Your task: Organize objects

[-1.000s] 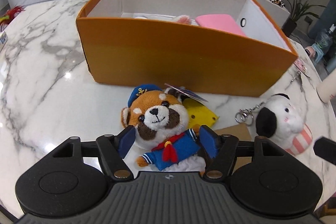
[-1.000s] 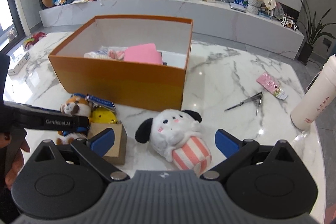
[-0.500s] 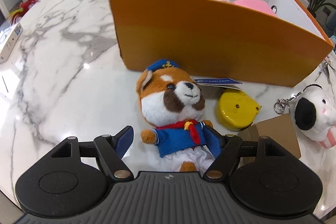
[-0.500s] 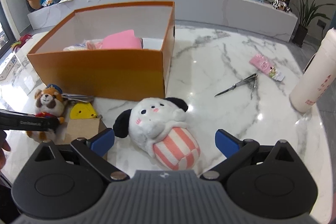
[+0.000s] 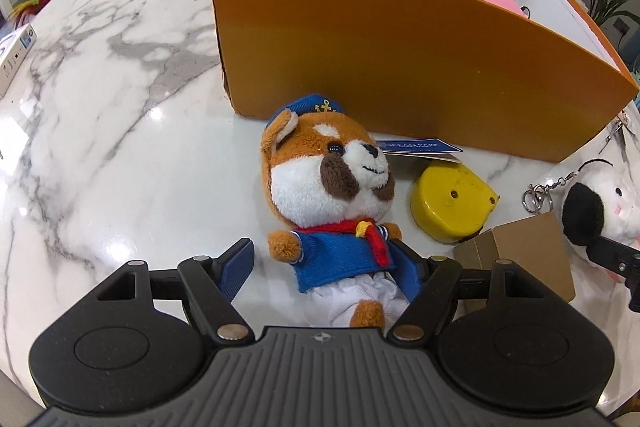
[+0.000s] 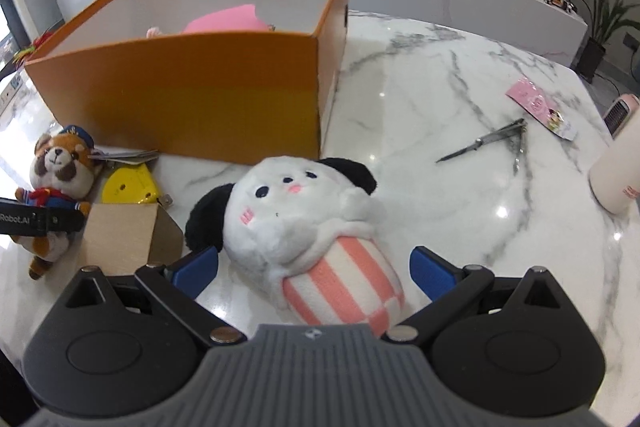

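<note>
A sailor-suited red panda plush [image 5: 332, 203] lies on the marble table in front of the orange box [image 5: 400, 67]. My left gripper [image 5: 324, 263] is open, its fingers on either side of the plush's body. A white dog plush with black ears and a pink striped body [image 6: 308, 227] lies between the open fingers of my right gripper [image 6: 316, 267]. The red panda plush [image 6: 56, 175] and the orange box [image 6: 192, 99] also show in the right wrist view, with the left gripper across the plush.
A yellow tape measure [image 5: 452, 203] and a small cardboard box [image 5: 524, 255] lie between the two plushes. Pink items [image 6: 224, 23] sit inside the orange box. Scissors [image 6: 484, 143], a pink packet [image 6: 540, 107] and a pale bottle [image 6: 616, 171] are at the right.
Both grippers have moved down and closer to their plushes. The left gripper shifted left, so the red panda plush now sits tilted to the right between its fingers.
</note>
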`<action>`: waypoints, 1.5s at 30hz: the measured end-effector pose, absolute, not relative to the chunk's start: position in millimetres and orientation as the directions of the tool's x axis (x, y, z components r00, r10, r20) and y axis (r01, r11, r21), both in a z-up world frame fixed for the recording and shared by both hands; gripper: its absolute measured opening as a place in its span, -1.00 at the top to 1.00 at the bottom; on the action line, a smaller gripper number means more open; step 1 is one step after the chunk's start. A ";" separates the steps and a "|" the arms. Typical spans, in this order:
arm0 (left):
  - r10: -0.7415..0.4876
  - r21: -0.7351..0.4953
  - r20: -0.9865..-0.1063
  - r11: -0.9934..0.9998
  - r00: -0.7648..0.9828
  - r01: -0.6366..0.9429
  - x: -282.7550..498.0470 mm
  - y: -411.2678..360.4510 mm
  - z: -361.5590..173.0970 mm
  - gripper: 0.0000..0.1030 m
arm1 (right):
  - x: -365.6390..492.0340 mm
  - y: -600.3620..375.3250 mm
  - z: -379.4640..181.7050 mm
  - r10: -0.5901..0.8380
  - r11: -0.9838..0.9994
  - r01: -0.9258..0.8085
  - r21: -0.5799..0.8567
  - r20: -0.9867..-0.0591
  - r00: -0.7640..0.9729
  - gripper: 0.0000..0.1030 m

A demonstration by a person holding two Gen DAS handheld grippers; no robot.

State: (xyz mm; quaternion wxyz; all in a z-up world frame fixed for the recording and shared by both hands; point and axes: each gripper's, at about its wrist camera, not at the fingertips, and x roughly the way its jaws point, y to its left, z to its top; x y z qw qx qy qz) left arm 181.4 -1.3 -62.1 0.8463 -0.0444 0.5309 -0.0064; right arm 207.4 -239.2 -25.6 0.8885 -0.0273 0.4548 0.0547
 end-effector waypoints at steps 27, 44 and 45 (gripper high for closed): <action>-0.029 -0.024 -0.891 1.000 0.454 0.017 182.4 -5.4 -58.5 0.10 | 220.8 -236.2 -37.3 0.123 0.992 -0.081 0.093 -0.816 0.565 -0.39; -0.062 -0.004 -0.827 0.995 0.559 0.104 155.3 -5.4 -14.5 0.11 | 185.4 -228.0 15.7 0.119 0.992 -0.114 0.060 -0.768 0.629 -0.36; -0.065 -0.003 -0.822 0.994 0.565 0.110 153.5 -6.7 -10.6 0.11 | 182.9 -229.0 19.8 0.122 0.992 -0.113 0.065 -0.762 0.636 -0.36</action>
